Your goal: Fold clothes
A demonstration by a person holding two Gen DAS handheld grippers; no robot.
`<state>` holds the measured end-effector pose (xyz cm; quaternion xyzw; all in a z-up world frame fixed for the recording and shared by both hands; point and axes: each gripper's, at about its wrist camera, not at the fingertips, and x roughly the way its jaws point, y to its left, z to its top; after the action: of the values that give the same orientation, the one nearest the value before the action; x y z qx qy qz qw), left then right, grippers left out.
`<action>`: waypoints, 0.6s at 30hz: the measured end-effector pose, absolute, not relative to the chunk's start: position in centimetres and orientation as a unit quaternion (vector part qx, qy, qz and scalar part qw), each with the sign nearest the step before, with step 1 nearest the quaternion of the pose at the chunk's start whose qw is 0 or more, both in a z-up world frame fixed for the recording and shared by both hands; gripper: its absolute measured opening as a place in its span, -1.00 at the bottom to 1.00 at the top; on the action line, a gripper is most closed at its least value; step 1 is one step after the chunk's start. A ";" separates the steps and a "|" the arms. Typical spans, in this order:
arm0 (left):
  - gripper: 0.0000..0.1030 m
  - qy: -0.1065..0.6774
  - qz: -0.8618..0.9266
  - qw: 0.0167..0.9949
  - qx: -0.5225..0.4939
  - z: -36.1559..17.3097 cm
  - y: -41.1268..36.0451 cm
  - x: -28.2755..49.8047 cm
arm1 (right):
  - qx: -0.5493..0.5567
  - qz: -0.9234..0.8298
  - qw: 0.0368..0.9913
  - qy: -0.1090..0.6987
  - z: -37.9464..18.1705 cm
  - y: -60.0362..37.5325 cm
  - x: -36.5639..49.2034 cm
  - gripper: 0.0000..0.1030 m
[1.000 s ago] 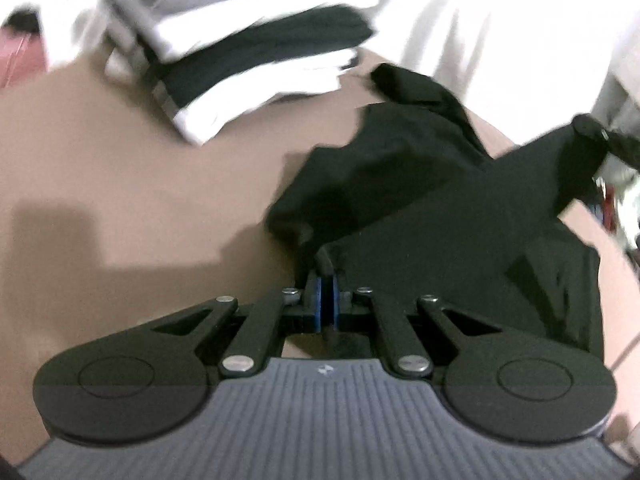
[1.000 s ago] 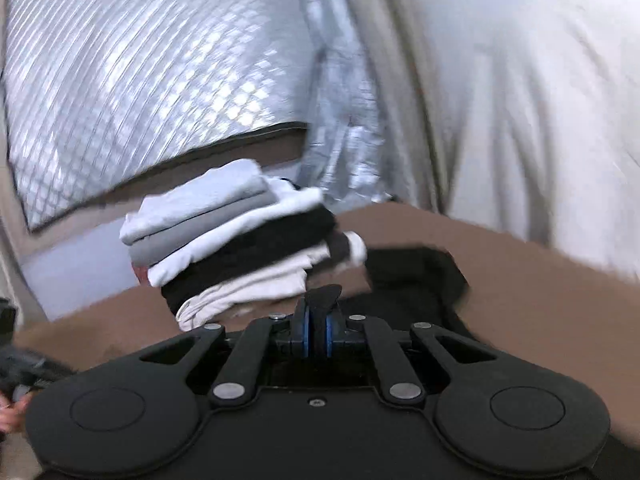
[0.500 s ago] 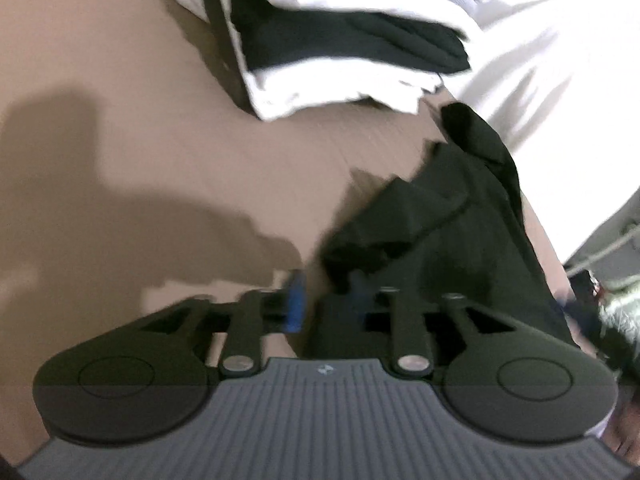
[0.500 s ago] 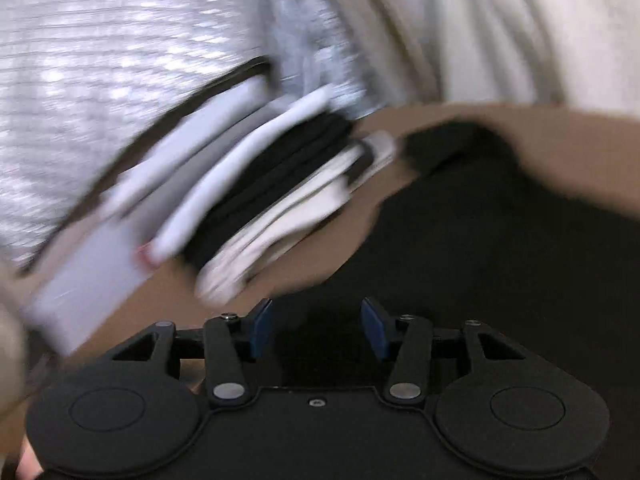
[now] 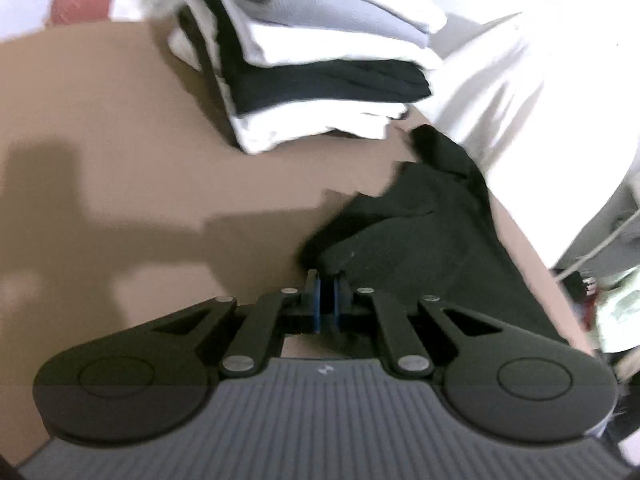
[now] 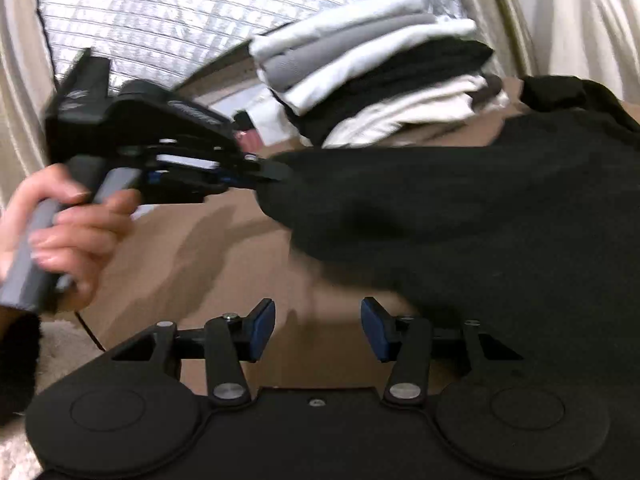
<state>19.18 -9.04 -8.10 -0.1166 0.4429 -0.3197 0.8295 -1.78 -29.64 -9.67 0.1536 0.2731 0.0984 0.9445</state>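
Observation:
A black garment [image 5: 424, 240] lies crumpled on the brown surface [image 5: 120, 128]; it also fills the right of the right wrist view [image 6: 460, 208]. My left gripper [image 5: 327, 280] is shut on a fold at the garment's near left edge. In the right wrist view it [image 6: 264, 172] pinches that same edge, held by a hand [image 6: 60, 232]. My right gripper [image 6: 318, 328] is open and empty, low over the brown surface, just short of the garment's near hem.
A stack of folded white, grey and black clothes [image 5: 320, 60] stands at the back of the surface, also in the right wrist view [image 6: 380, 80]. White cloth [image 5: 520, 100] hangs at the right. A silver quilted sheet [image 6: 180, 12] is behind. A pink object [image 5: 80, 4] sits far left.
My left gripper opened and has shut again on the garment's edge. My right gripper let go of the garment, opened wide and dropped low in front of it.

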 end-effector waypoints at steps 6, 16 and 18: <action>-0.90 0.508 -0.301 0.798 -0.121 -11.3 -9.6 21.2 | 0.069 0.030 0.955 0.286 -9.8 -27.1 -0.1 0.04; -0.88 0.492 -0.356 0.783 -0.135 -10.6 -9.8 21.2 | 0.073 0.009 0.965 0.251 -7.9 -27.4 -0.2 0.08; -0.88 0.483 -0.367 0.782 -0.143 -10.3 -9.8 21.2 | 0.083 0.019 0.957 0.278 -9.2 -28.0 1.8 -0.37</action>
<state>21.19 -9.75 -10.34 -0.1427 0.4830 -0.3666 0.7823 1.78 -27.97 -9.16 0.0828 0.2782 0.0191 0.9568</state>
